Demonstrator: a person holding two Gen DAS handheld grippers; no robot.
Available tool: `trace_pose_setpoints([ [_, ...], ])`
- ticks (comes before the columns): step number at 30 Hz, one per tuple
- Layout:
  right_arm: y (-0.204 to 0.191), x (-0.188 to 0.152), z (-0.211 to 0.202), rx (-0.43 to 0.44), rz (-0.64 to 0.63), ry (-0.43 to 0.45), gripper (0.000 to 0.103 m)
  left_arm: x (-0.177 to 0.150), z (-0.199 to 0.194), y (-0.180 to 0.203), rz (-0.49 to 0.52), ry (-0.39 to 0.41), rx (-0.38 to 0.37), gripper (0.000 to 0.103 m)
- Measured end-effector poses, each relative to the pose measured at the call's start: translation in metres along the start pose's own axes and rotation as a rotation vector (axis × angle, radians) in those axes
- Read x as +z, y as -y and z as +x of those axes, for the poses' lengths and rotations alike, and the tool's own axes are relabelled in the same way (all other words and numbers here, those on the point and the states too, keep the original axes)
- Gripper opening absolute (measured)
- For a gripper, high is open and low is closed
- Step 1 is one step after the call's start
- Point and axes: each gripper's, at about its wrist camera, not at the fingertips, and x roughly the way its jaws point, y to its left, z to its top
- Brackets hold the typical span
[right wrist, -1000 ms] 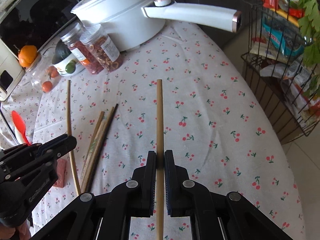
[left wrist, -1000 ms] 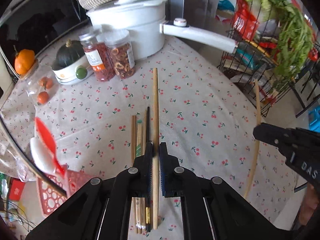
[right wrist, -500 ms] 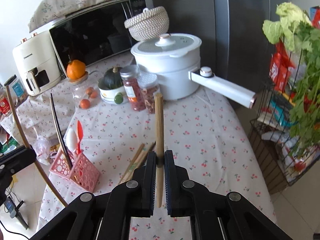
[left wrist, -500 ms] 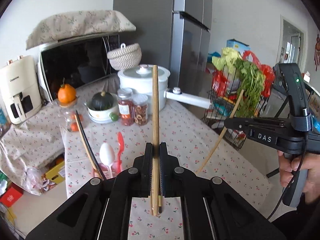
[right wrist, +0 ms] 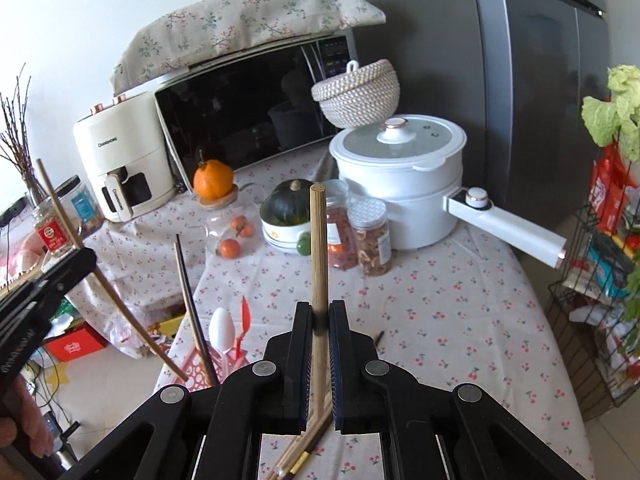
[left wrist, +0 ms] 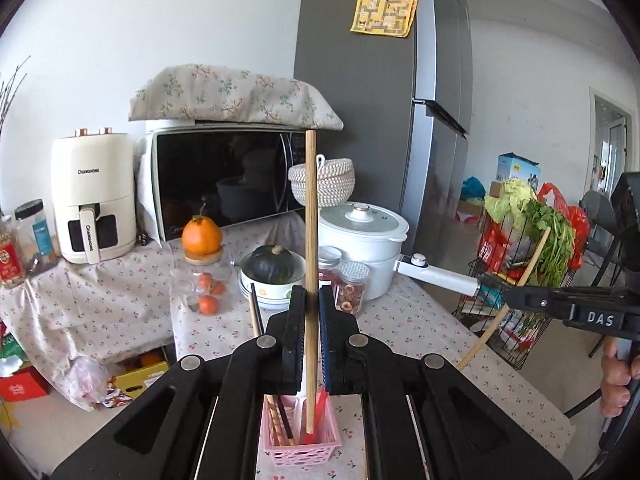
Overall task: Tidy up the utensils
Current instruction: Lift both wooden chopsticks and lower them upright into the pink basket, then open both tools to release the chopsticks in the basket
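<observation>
Chopsticks are being carried in both hands, one long bamboo stick apiece. The left gripper [left wrist: 307, 312] is pinching its left chopstick [left wrist: 311, 216] near the lower third, the stick standing upright with its bottom end hanging just over, perhaps already inside, the pink basket [left wrist: 298, 446]; the gripper body is hiding the rim, so which one is hard to say. The right gripper [right wrist: 320, 320] is clamping the right chopstick [right wrist: 319, 240] the same way, above the loose chopsticks [right wrist: 304, 452] lying on the cherry-print tablecloth [right wrist: 440, 320].

Slipping is the main risk: each stick is being held at one narrow spot, so a knock could be pivoting it between the pads. Lowering the left stick off-centre could be catching the basket wall and tipping the light basket, which is standing near the table edge. The basket is already holding a white spoon [right wrist: 222, 328], a red utensil [right wrist: 244, 316] and dark chopsticks [right wrist: 192, 300], crowding the opening. Both sticks heading for the basket together could be crossing each other.

Farther back, the white pot [right wrist: 400, 184], two spice jars [right wrist: 372, 236], a squash bowl [right wrist: 286, 224] and a glass jar [left wrist: 206, 288] are standing well apart from the basket.
</observation>
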Motion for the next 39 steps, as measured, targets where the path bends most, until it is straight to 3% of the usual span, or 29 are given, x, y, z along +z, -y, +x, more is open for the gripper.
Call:
trace_pose_setpoints([
  [7,-0.019,-0.005,0.015,0.02,-0.025,-0.028,0.005,-0.028,0.047,-0.009,-0.007,-0.101,0.018,0.006],
  [17,-0.031,-0.006,0.021,0.038,-0.044,-0.031,0.005,-0.046,0.076,-0.018,-0.051,-0.224,-0.022,0.008],
  [19,-0.034,-0.003,0.019,0.053,-0.039,-0.023,0.005,-0.047,0.075,-0.02,-0.059,-0.243,-0.018,0.013],
  [24,-0.047,0.004,0.018,0.096,-0.032,0.0,0.005,-0.049,0.06,-0.031,-0.086,-0.264,0.016,0.056],
  [33,-0.077,0.007,0.04,0.148,-0.033,0.004,0.005,-0.063,0.036,-0.048,-0.062,-0.353,0.069,0.074],
  [39,-0.093,0.002,0.067,0.13,-0.055,-0.033,0.005,-0.078,0.031,-0.056,-0.024,-0.403,0.084,0.075],
])
